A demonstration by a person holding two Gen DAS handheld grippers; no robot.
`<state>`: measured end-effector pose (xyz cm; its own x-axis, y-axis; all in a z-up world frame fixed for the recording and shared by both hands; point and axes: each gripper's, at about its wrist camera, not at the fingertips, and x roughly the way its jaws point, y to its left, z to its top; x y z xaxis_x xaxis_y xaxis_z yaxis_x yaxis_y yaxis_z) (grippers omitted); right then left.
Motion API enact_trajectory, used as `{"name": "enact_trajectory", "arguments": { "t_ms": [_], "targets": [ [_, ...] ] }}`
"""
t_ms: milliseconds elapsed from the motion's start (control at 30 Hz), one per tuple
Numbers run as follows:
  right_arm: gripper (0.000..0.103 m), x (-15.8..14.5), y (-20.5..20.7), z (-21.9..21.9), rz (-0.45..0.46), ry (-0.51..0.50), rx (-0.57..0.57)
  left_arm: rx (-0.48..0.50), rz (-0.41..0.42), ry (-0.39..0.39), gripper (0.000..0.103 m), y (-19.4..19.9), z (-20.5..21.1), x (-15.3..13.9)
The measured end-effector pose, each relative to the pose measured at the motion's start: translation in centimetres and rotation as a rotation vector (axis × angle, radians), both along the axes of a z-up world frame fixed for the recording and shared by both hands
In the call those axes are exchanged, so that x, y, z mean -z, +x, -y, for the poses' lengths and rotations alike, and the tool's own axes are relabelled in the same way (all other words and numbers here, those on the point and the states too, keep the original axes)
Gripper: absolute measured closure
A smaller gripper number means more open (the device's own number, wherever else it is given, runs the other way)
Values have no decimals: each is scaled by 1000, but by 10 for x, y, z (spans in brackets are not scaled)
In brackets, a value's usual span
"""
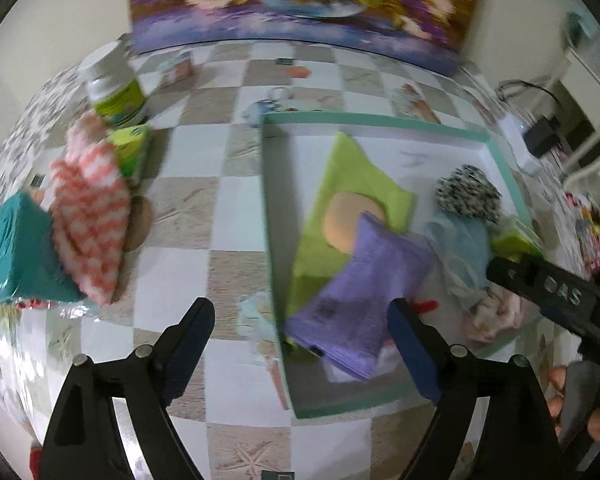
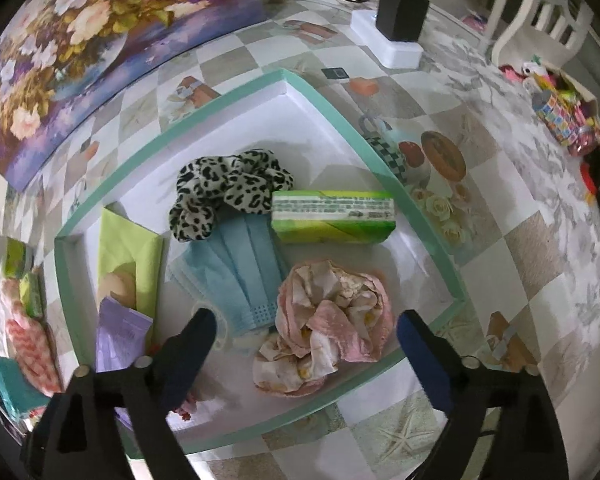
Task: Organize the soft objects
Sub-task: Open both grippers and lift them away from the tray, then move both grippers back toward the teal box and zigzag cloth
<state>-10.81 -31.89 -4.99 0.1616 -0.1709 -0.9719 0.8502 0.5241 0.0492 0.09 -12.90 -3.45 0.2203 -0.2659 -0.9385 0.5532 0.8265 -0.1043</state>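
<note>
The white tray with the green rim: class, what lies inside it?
Inside the tray: leopard scrunchie, green tissue pack, blue masks, pink cloth, lime pouch, purple packet. Whatever lies beneath them is covered.

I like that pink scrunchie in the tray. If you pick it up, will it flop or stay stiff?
Probably floppy: the pink scrunchie lies crumpled in loose folds. It looks like thin cloth, so likely light. It sits flat in the tray, so it shouldn't roll.
</note>
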Motion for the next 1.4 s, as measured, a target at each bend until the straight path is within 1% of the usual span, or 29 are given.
{"name": "enact_trajectory", "arguments": {
  "t_ms": [67,100,133,233,500,633,767,967,1033,1133,1200,1300,1400],
  "targets": [
    [0,0,1,-1,-7,-7,-4,-25,-4,-2,9,3,-4,0],
    [0,0,1,0,-13,-13,-5,-37,-3,-3,3,5,-6,0],
    [0,-1,1,-1,-16,-16,-6,-43,0,-3,3,5,-8,0],
    [0,0,2,-1,-22,-17,-7,-55,3,2,3,7,-10,-1],
    [0,-5,0,-1,-40,-22,0,-87,-50,29,3,11,-18,4],
    [0,-19,1,-8,-14,-45,-16,-113,-62,2,3,15,-25,-4],
    [0,-31,12,-23,12,-68,-72,-165,-55,-27,3,25,-39,-17],
    [0,-39,33,-51,21,-92,-165,-248,-58,-61,3,45,-65,-32],
    [0,-42,41,-62,40,-83,-204,-271,-41,-78,3,50,-76,-41],
    [0,-43,53,-80,63,-66,-260,-286,11,-82,3,56,-88,-54],
    [0,-43,60,-91,67,-63,-296,-301,29,-90,3,62,-98,-62],
    [0,-44,67,-105,81,-59,-339,-355,33,-120,3,74,-121,-70],
    [0,-44,71,-113,97,-48,-362,-414,78,-103,3,86,-146,-78]
  ]
}}
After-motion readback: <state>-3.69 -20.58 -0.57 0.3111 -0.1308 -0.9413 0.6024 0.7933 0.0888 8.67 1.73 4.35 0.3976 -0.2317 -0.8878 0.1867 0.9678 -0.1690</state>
